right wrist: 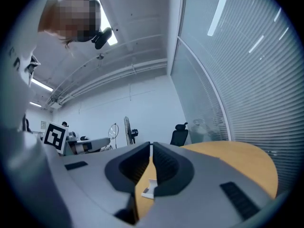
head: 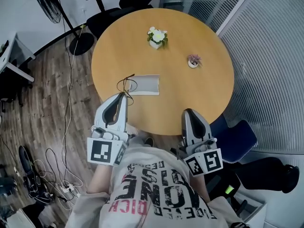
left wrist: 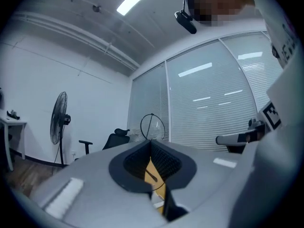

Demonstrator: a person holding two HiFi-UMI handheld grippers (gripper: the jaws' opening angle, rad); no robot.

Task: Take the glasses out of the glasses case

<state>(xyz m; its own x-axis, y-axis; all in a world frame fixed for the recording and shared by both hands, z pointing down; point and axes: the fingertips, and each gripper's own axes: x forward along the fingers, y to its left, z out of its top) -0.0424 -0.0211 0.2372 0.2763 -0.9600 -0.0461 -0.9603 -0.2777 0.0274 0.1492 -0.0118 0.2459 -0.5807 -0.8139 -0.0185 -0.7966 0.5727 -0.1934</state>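
Jaws of my left gripper (left wrist: 151,143) are pressed together on the thin wire frame of the glasses (left wrist: 152,125). One temple runs down through the narrow slit between the pads, and one round lens rim stands upright just above the jaw tips. The left gripper points level.

Jaws of my right gripper (right wrist: 151,147) are closed pad to pad, with nothing held between them. This gripper also points level, at the near edge of the desk (head: 199,94), well to the right of the left gripper.

Glasses are out of the glasses case (head: 145,84) and hang at the left jaw tips; in the head view they sit just beside the left end of the case. The case lies flat on the near half of the round desk, apart from both grippers. I cannot tell whether it is open.

Further out on the desk stand a white flower pot (head: 156,38) and a small pink plant (head: 193,60), well apart from the case. A fan (head: 50,1) stands on the floor beyond the desk.
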